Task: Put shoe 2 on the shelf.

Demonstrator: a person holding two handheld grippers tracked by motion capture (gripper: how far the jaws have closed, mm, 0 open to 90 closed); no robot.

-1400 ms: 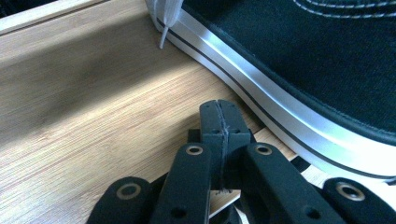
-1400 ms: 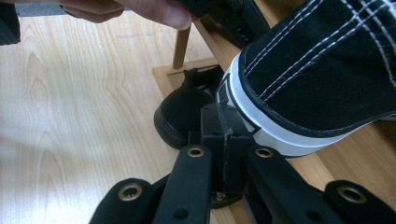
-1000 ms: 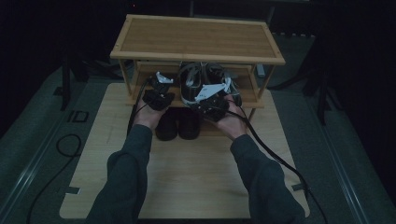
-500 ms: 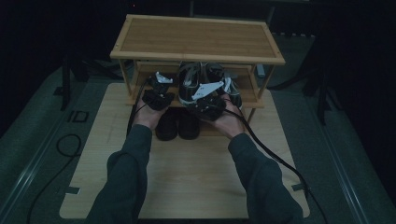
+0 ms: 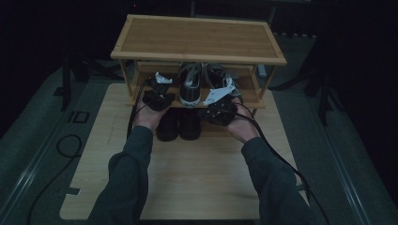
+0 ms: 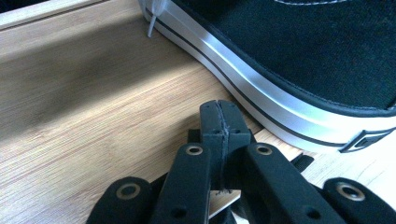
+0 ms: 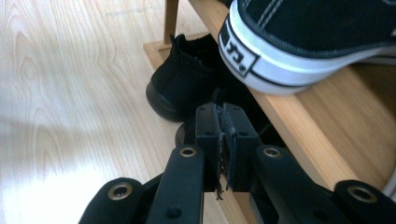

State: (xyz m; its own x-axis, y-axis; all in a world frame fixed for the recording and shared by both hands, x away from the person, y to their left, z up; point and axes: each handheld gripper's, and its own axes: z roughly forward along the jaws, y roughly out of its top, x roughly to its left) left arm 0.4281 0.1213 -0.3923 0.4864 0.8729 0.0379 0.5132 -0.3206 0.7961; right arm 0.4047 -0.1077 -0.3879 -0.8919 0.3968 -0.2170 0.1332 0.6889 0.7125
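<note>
While both tools sit closed and empty at the front of the shoe rack (image 5: 199,54), the sneaker (image 5: 190,86) on the rack's middle shelf (image 5: 251,99) is taken as the thing being worked on: black canvas with a white sole, its heel turned toward the person. In the left gripper view its white-banded sole (image 6: 261,100) is seen lying flat on the shelf board, just beside the left tool (image 6: 219,116), whose jaws are pressed together with nothing between them. In the right gripper view the heel (image 7: 261,56) of the sneaker is seen overhanging the shelf edge a little, above and beyond the right tool (image 7: 223,122); those jaws have just parted a trace but stand all but together, holding nothing. A second sneaker (image 5: 220,77) is set to the right on the same shelf, and a pair of black shoes (image 5: 179,124) rests below on the desk (image 5: 197,173).

For a good grasp, one tool would have to be opened wide before it is brought in, and the heel should be approached squarely, so that the pads close on the firm heel wall rather than sliding off the rubber band. The neighbouring sneaker is best left undisturbed.
</note>
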